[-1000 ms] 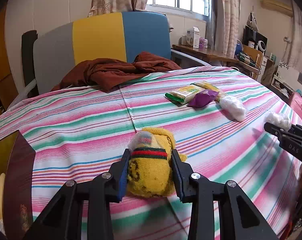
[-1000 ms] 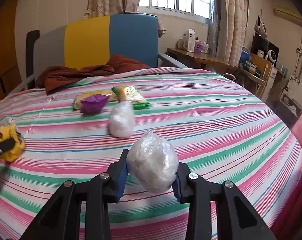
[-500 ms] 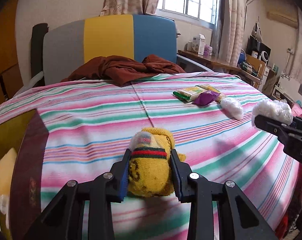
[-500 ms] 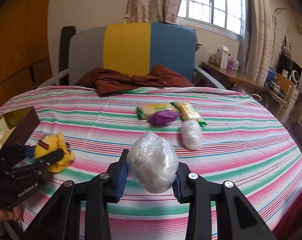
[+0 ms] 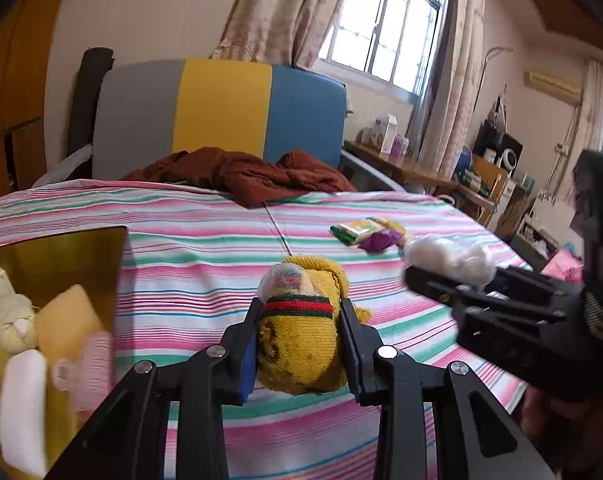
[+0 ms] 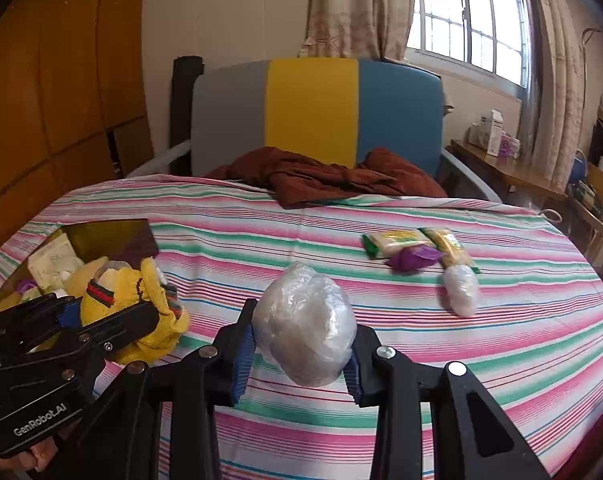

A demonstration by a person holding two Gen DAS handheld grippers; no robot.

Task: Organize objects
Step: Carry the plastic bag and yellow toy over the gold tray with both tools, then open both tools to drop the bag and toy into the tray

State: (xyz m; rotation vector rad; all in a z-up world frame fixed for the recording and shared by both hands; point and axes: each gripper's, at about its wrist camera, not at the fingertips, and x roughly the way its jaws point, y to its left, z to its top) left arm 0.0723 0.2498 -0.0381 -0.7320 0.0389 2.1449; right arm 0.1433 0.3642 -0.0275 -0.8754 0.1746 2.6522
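- The left hand-held gripper (image 5: 299, 344), at lower centre of the left wrist view, is clamped on a knitted yellow sock bundle (image 5: 301, 340) with a red-and-green band, part of it wrapped in clear film, held above the striped bedspread (image 5: 205, 256).
- The right hand-held gripper (image 6: 299, 350), at lower centre of the right wrist view, is pinched tight on a rounded white bundle in crinkled clear plastic (image 6: 305, 328), also held above the bedspread.
- A dark box with a shiny gold lining (image 6: 101, 236) lies at the left edge of the right wrist view, holding pale packets and soft yellow items; the sock bundle hangs just beside it.
- Right of centre on the pink, green and white stripes lie two flat yellow-and-green packets (image 6: 397, 242), a crumpled purple wrapper (image 6: 413, 258) and a smaller white plastic-wrapped roll (image 6: 461, 290), close together.
- A rumpled rust-brown cloth (image 6: 325, 178) lies before a grey, yellow and blue padded headboard (image 6: 313, 110) at upper centre.
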